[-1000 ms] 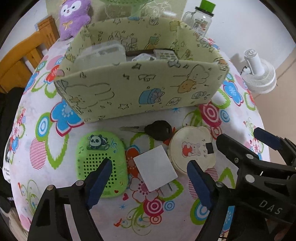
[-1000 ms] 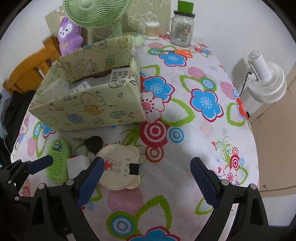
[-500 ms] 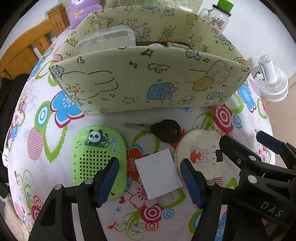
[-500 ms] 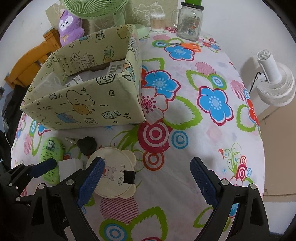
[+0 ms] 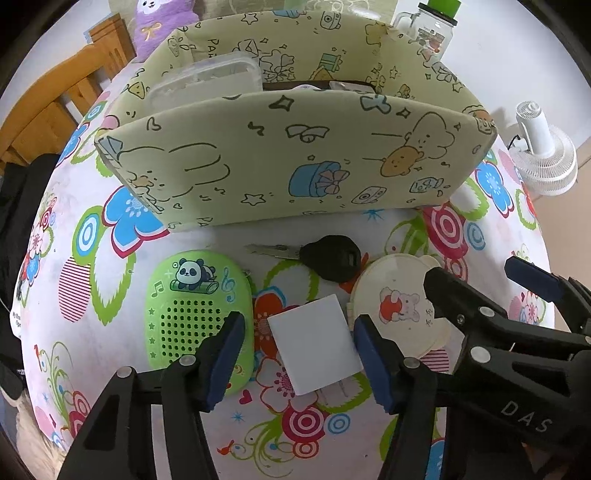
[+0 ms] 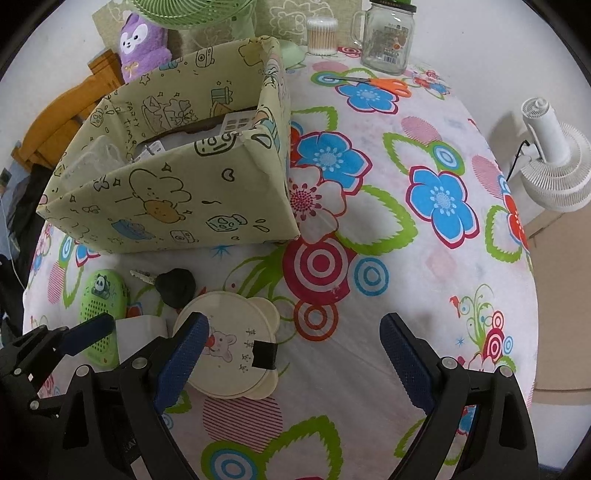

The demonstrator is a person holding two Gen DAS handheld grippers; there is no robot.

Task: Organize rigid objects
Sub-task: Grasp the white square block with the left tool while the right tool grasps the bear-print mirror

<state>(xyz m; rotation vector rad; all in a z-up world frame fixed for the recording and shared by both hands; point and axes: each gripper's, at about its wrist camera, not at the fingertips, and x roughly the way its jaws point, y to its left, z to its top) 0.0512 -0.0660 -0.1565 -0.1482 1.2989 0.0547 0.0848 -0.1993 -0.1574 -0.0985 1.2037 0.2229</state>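
A white plug adapter (image 5: 316,341) lies on the flowered tablecloth between the fingers of my open left gripper (image 5: 301,356), which straddles it without touching. A green panda speaker (image 5: 195,310) lies to its left, a black key (image 5: 328,256) behind it, and a cream bear-shaped compact (image 5: 399,306) to its right. A green cartoon-print box (image 5: 295,162) stands behind them with several items inside. My right gripper (image 6: 291,360) is open and empty, with its left finger over the compact (image 6: 236,354). The box (image 6: 177,192) stands at the left in the right wrist view.
A glass jar (image 6: 388,37), cotton swabs (image 6: 322,35), orange scissors (image 6: 384,84) and a green fan stand at the table's far side. A purple plush (image 6: 142,44) and a wooden chair (image 5: 55,107) are at the left. A white fan (image 6: 554,158) stands beyond the right edge.
My left gripper has moved forward and down over the white adapter, and its fingers have narrowed around it. My right gripper has shifted slightly forward and stays open.
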